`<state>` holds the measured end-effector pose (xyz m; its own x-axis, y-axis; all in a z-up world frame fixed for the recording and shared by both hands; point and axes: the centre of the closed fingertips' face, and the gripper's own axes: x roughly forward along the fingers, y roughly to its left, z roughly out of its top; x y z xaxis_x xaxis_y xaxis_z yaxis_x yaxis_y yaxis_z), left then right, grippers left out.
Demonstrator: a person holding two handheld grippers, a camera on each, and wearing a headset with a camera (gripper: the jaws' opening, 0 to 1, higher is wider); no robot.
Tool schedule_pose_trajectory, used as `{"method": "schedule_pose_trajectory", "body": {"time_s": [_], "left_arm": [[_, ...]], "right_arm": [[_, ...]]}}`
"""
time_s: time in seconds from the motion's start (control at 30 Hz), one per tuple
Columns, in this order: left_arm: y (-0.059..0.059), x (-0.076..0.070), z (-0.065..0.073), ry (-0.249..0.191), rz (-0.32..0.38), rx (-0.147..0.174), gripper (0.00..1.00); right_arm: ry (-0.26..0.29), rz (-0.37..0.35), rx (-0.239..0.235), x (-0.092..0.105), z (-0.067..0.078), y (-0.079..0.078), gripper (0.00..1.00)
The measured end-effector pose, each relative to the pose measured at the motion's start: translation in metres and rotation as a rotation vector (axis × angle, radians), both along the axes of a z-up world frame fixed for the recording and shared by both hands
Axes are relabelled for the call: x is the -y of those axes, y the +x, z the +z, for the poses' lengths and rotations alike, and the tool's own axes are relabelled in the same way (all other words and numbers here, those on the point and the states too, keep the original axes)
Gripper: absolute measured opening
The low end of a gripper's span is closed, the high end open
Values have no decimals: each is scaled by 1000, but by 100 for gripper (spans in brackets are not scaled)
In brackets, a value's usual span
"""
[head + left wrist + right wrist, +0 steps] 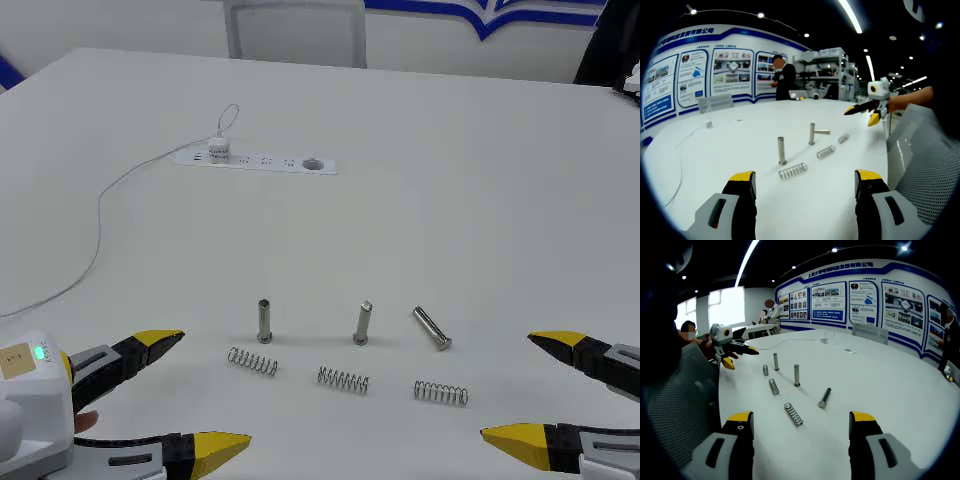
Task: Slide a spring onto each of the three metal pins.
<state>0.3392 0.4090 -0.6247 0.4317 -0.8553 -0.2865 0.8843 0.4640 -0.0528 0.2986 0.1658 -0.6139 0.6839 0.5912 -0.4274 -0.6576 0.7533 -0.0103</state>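
Observation:
Three metal pins sit in a row on the white table: the left pin and the middle pin stand upright, the right pin lies on its side. A spring lies in front of each: the left spring, the middle spring and the right spring. My left gripper is open at the lower left, beside the left spring. My right gripper is open at the lower right, beside the right spring. Neither holds anything.
A white power strip with a plug and a cable trailing to the left lies further back on the table. A chair stands at the far edge. People stand in the background of the gripper views.

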Motion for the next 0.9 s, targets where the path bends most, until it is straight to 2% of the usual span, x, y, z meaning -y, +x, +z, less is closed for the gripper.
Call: {"method": "schedule_pose_trajectory", "body": {"time_s": [0.9], "left_arm": [[-1,1,-2,-2,0,-8,82]], "right_arm": [[13,-27,-21,2,1,2,76]]}}
